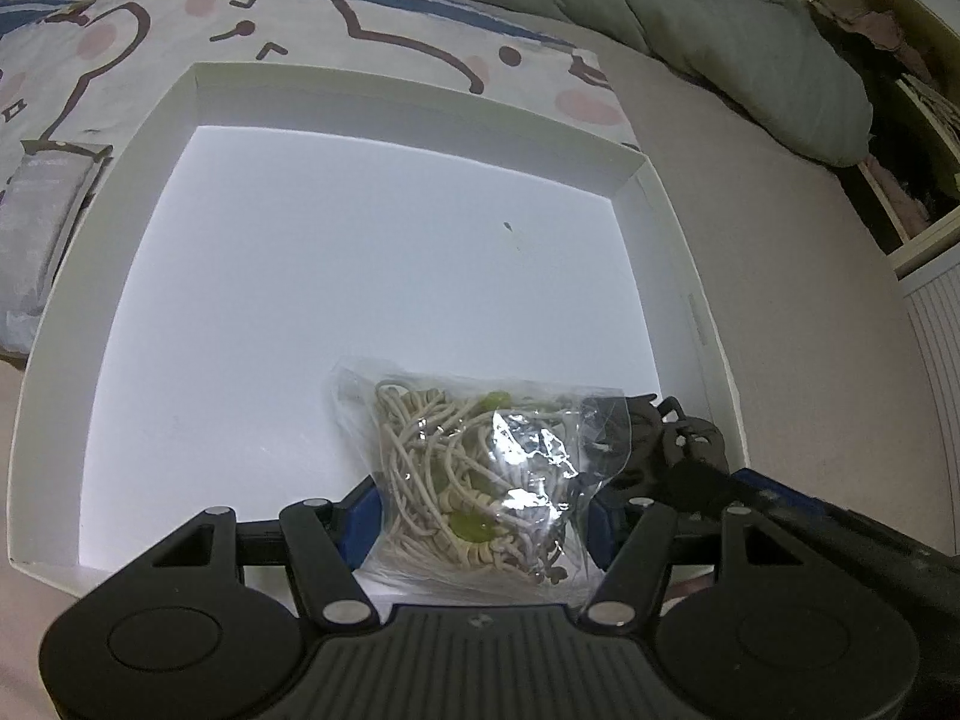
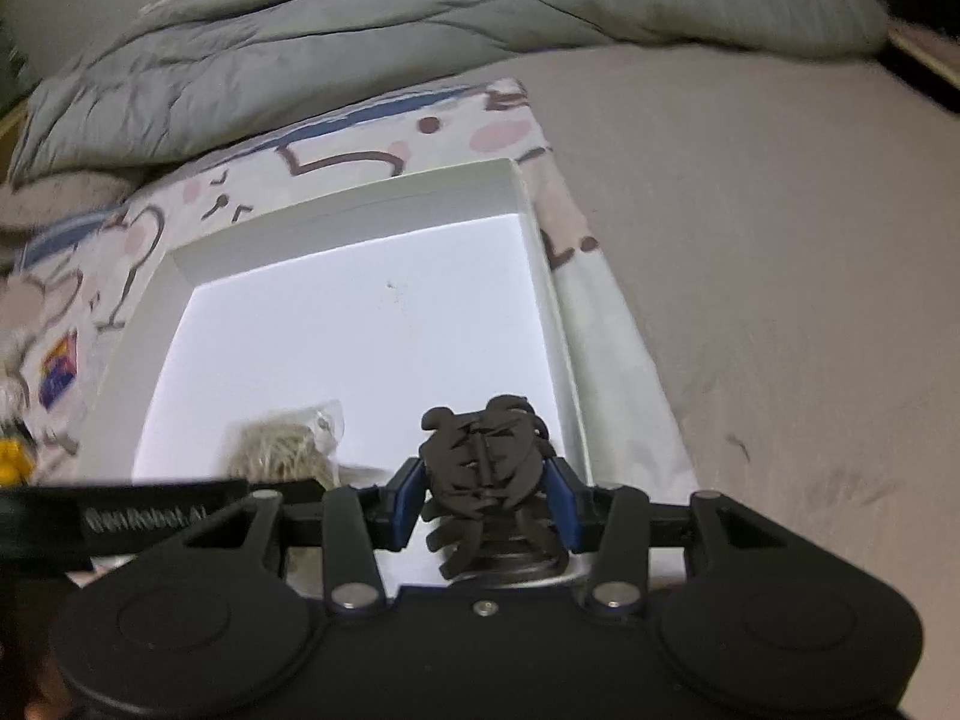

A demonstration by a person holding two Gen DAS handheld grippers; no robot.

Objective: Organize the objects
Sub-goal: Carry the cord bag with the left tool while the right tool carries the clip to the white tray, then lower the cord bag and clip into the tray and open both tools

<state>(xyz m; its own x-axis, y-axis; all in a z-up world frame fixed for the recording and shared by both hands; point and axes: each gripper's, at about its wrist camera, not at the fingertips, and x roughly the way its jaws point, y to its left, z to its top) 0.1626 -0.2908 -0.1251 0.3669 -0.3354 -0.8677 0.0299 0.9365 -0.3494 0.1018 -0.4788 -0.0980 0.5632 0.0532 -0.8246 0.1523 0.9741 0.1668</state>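
Your left gripper (image 1: 483, 516) clamps the bag of beaded cords (image 1: 474, 468), your right gripper (image 2: 487, 504) the black hair ties (image 2: 486, 468); lower both to the white box (image 1: 420, 102) floor near 6 o'clock, then release.

A box (image 1: 678, 222) is set on a bed (image 1: 780, 330), partly over a pillow (image 1: 360, 30) at upper frame. Inside, near the lower wall, a bag of cords (image 1: 474, 480) is placed left of a bundle (image 2: 486, 468). A quilt (image 2: 420, 18) is spread behind.

white box (image 1: 420, 108), grey quilt (image 2: 420, 18)
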